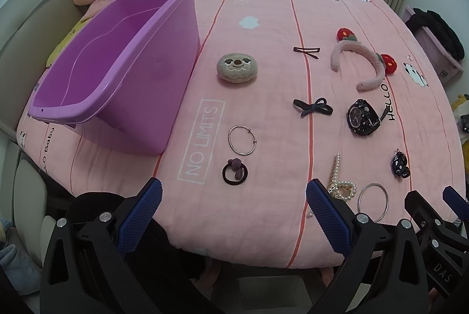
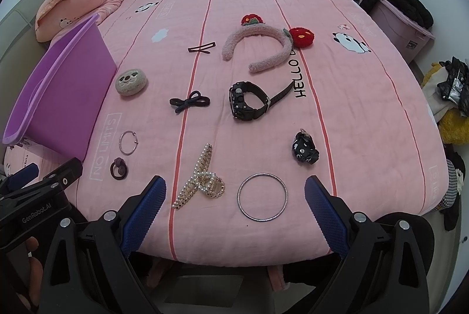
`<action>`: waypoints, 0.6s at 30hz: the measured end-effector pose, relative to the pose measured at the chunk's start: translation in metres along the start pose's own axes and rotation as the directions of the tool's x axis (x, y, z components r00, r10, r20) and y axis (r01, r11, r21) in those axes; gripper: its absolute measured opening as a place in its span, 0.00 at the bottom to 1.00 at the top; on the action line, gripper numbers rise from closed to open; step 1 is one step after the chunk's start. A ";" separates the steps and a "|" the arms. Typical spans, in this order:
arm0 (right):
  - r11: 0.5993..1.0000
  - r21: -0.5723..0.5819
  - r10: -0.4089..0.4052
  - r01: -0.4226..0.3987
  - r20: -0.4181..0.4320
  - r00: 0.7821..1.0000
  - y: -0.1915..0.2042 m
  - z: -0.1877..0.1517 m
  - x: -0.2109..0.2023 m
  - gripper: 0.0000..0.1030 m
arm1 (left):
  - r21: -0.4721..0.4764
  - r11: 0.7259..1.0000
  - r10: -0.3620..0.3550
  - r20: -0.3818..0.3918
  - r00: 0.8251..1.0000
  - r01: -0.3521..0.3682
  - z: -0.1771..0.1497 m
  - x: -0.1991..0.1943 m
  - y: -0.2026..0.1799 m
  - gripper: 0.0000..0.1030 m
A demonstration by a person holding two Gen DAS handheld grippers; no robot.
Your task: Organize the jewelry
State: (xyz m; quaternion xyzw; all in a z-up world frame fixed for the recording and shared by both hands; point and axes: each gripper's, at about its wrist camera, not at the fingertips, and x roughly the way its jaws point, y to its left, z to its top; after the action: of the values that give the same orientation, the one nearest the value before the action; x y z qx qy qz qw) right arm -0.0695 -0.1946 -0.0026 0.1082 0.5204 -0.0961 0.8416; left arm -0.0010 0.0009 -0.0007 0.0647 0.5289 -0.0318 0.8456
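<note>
Both tongs gape wide and empty at the bed's near edge: the left tongs (image 1: 233,198) face a black hair tie (image 1: 234,171) and thin silver bangle (image 1: 242,139), the right tongs (image 2: 233,196) a silver bangle (image 2: 262,197) beside a pearl hair claw (image 2: 199,179). Farther up the pink bedspread (image 2: 366,108) lie a black watch (image 2: 247,100) and plush headband (image 2: 261,45); a purple tub (image 1: 117,64) stands at left.

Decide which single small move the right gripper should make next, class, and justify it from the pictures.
Probably ease the right gripper forward and down over the large silver bangle. Both grippers are open and hold nothing, the purple bin looks empty, and that bangle lies flat nearest the right fingers, apart from the pearl clip.
</note>
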 end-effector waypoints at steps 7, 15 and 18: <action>1.000 0.001 0.002 -0.002 0.001 1.000 0.000 0.000 -0.001 0.89 | 0.002 1.000 0.000 0.000 1.000 0.000 0.000 0.001 -0.001 0.94; 1.000 0.002 0.002 -0.002 0.000 1.000 0.001 -0.001 0.000 0.89 | 0.002 1.000 -0.001 -0.001 1.000 0.001 0.000 0.001 -0.001 0.94; 1.000 0.002 0.002 -0.002 0.001 1.000 0.001 -0.001 0.000 0.89 | 0.002 1.000 0.000 0.000 1.000 0.000 0.000 0.001 -0.001 0.94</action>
State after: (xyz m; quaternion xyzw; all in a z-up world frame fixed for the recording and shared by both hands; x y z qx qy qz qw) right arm -0.0698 -0.1940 -0.0028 0.1094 0.5197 -0.0956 0.8419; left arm -0.0007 -0.0001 -0.0014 0.0655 0.5290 -0.0324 0.8454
